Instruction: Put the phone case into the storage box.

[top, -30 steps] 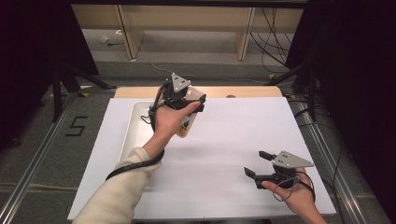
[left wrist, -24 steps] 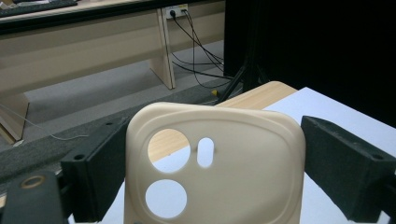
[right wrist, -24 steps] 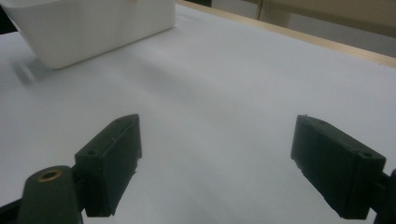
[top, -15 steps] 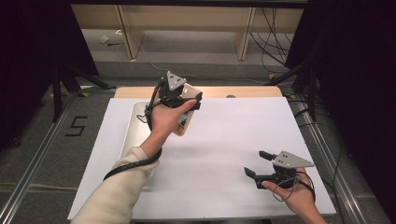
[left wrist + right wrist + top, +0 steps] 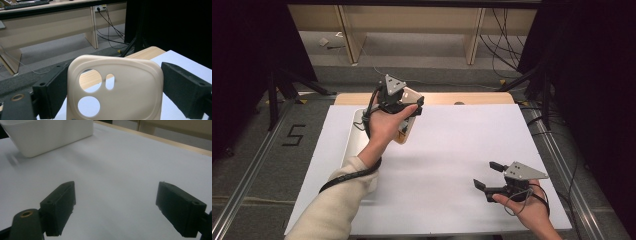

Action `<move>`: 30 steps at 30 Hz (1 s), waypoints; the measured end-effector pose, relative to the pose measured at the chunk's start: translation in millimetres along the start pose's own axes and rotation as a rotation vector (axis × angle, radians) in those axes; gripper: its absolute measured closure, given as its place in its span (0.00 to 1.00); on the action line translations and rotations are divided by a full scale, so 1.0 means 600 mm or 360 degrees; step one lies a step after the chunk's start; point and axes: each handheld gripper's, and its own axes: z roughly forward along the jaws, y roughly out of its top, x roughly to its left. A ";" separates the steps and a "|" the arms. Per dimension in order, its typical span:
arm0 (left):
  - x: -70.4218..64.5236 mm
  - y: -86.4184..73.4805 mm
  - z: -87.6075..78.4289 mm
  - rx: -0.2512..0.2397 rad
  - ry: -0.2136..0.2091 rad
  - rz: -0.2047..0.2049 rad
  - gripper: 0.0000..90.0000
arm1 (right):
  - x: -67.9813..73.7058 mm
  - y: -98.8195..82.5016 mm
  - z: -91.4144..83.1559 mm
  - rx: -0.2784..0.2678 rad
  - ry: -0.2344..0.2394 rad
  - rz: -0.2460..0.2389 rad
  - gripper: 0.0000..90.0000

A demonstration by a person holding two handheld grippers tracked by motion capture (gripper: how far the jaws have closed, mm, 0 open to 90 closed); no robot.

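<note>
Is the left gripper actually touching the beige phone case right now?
Touching. In the left gripper view the phone case sits between the left gripper's two black jaws, both pressed against its edges with no gap.

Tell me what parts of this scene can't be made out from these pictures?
- Phone case: its lower end is cut off by the bottom edge of the left gripper view; in the high view the hand covers most of it.
- White bin: cut off by the top edge of the right gripper view; its inside is hidden.
- Left claw: its grip in the high view is too small to judge.
</note>
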 end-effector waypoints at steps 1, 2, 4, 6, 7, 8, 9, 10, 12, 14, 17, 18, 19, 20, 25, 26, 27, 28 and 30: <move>0.001 0.000 -0.001 -0.0002 0.0001 -0.0003 0.12 | 0.000 0.000 0.000 -0.0003 -0.0002 -0.0001 0.19; 0.001 0.000 -0.001 -0.0002 0.0004 -0.0005 0.12 | 0.000 0.000 0.001 -0.0003 -0.0002 -0.0001 0.19; 0.003 0.001 -0.002 -0.0006 0.0008 -0.0008 0.12 | 0.000 0.000 0.001 -0.0003 -0.0002 0.0000 0.19; 0.005 0.001 -0.003 -0.0003 0.0012 -0.0006 0.12 | 0.000 0.000 0.000 -0.0004 -0.0002 -0.0002 0.19; 0.006 0.001 -0.003 -0.0006 0.0016 -0.0010 0.12 | 0.000 0.000 0.000 0.0000 -0.0002 -0.0004 0.19; 0.007 0.002 -0.004 -0.0007 0.0018 -0.0011 0.12 | 0.000 0.000 0.000 -0.0003 -0.0003 -0.0003 0.19; 0.008 0.002 -0.004 -0.0007 0.0020 -0.0011 0.12 | 0.000 0.000 0.000 -0.0003 -0.0003 -0.0003 0.19; 0.009 0.002 -0.004 -0.0007 0.0020 -0.0012 0.12 | 0.000 0.000 0.000 -0.0001 -0.0003 -0.0002 0.19; 0.010 0.002 -0.005 -0.0009 0.0021 -0.0013 0.12 | 0.000 0.000 0.000 -0.0001 -0.0001 -0.0002 0.19; 0.011 0.002 -0.005 -0.0008 0.0023 -0.0010 0.12 | 0.000 0.000 0.000 0.0000 -0.0001 -0.0003 0.19; 0.012 0.000 -0.007 -0.0007 0.0020 -0.0012 0.12 | 0.000 0.000 0.000 -0.0001 0.0001 0.0007 0.19; 0.014 -0.001 -0.008 -0.0010 0.0022 -0.0019 0.12 | -0.001 0.000 0.001 -0.0003 -0.0001 0.0004 0.19; 0.015 -0.002 -0.009 -0.0005 0.0023 -0.0013 0.12 | -0.001 0.000 0.001 -0.0001 -0.0002 0.0002 0.19; 0.015 -0.002 -0.009 -0.0005 0.0023 -0.0013 0.12 | -0.001 0.000 0.001 -0.0001 -0.0002 0.0002 0.19; 0.020 -0.007 -0.010 0.0002 0.0043 -0.0004 0.12 | 0.000 0.000 0.002 -0.0001 -0.0001 0.0001 0.19; 0.020 -0.006 -0.011 0.0000 0.0042 -0.0005 0.13 | 0.000 0.000 0.002 -0.0001 -0.0001 0.0002 0.19; 0.021 -0.005 -0.013 -0.0010 0.0040 -0.0008 0.13 | -0.001 -0.001 0.004 0.0007 -0.0001 0.0001 0.19; 0.021 -0.005 -0.013 -0.0010 0.0040 -0.0008 0.12 | -0.001 -0.001 0.004 0.0007 -0.0001 0.0001 0.19; 0.023 -0.002 -0.015 -0.0017 0.0042 -0.0009 0.13 | -0.001 -0.001 0.004 0.0007 -0.0001 0.0002 0.19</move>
